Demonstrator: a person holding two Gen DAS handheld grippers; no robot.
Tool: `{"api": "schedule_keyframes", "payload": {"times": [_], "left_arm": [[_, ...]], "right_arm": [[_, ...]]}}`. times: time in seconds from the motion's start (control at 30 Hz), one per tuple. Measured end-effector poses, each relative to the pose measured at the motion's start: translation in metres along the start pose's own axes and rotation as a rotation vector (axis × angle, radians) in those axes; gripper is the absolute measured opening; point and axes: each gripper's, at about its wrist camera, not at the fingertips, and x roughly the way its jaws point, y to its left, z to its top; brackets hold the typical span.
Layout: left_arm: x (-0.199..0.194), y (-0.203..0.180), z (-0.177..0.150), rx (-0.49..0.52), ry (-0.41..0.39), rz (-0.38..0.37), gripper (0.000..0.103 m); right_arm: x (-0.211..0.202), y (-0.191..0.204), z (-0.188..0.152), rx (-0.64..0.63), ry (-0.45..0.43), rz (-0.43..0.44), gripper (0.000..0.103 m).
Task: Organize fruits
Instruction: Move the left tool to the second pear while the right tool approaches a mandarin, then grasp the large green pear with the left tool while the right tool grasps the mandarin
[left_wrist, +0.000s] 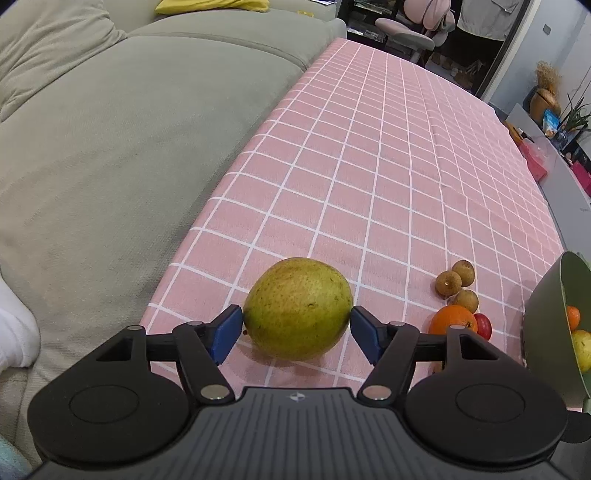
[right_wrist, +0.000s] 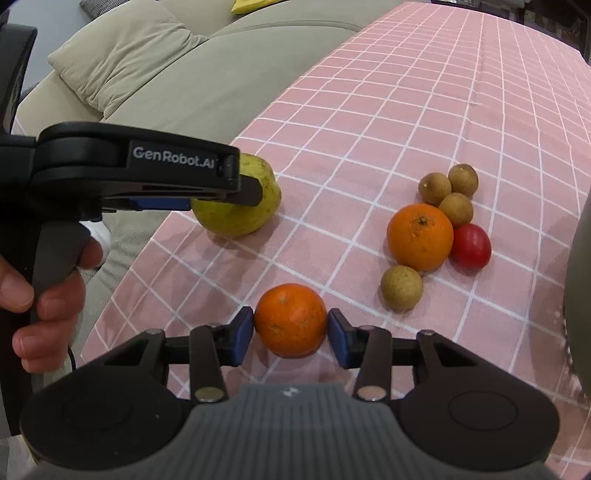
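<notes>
We count two fruits already inside the green bowl (left_wrist: 546, 306). Left of it on the desk (left_wrist: 369, 166), our left gripper (left_wrist: 297, 326) fingers clasp the green pear (left_wrist: 297, 308), our right gripper (right_wrist: 291, 328) clasps a small orange (right_wrist: 291, 319) (neither clearly lifted). A larger orange (right_wrist: 420, 236), red fruit (right_wrist: 472, 248) and four longans (right_wrist: 401, 287) remain.

A yellow-green pear (left_wrist: 297, 308) lies on the desk's left edge. Nearer sits a small orange (right_wrist: 290, 319), and right of it a larger orange (right_wrist: 420, 236), red fruit (right_wrist: 471, 248) and brown longans (right_wrist: 434, 188) cluster
</notes>
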Motion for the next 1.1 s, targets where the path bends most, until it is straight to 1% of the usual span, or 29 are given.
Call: {"api": "schedule_keyframes", "payload": {"times": [0.1, 0.13, 0.17, 0.27, 0.4, 0.5, 0.7, 0.8, 0.9, 1.0, 1.1], "left_arm": [[0.006, -0.001, -0.001, -0.01, 0.018, -0.022, 0.081], [0.008, -0.002, -0.002, -0.014, 0.019, -0.026, 0.08], [0.009, -0.003, -0.002, -0.017, 0.016, -0.031, 0.077], [0.009, -0.006, -0.003, -0.011, 0.0, -0.02, 0.077], [0.008, -0.008, -0.003, -0.015, -0.003, -0.011, 0.076], [0.008, -0.01, -0.004, 0.001, -0.001, -0.003, 0.076], [0.005, 0.002, -0.008, -0.109, 0.006, -0.047, 0.075], [-0.001, 0.0, -0.008, -0.123, 0.004, -0.048, 0.075], [-0.011, -0.003, -0.006, -0.144, -0.015, -0.084, 0.075], [-0.025, -0.008, 0.0, -0.159, -0.036, -0.146, 0.074], [-0.039, -0.018, 0.004, -0.15, -0.06, -0.207, 0.074]], "right_arm": [[-0.002, -0.001, 0.0, 0.0, 0.002, -0.002, 0.041], [-0.005, -0.001, 0.0, -0.001, 0.001, -0.005, 0.041], [-0.007, -0.002, -0.001, -0.002, 0.0, -0.009, 0.041], [-0.014, -0.006, -0.001, -0.001, -0.009, -0.017, 0.041], [-0.025, -0.011, -0.002, 0.005, -0.03, -0.036, 0.041], [-0.032, -0.015, -0.002, 0.006, -0.046, -0.045, 0.04], [-0.048, -0.019, -0.003, 0.005, -0.078, -0.054, 0.04], [-0.055, -0.02, -0.003, 0.001, -0.094, -0.055, 0.04], [-0.065, -0.019, -0.004, -0.013, -0.115, -0.06, 0.04], [-0.079, -0.019, -0.004, -0.023, -0.144, -0.067, 0.04], [-0.095, -0.022, -0.003, -0.013, -0.178, -0.079, 0.04]]}}
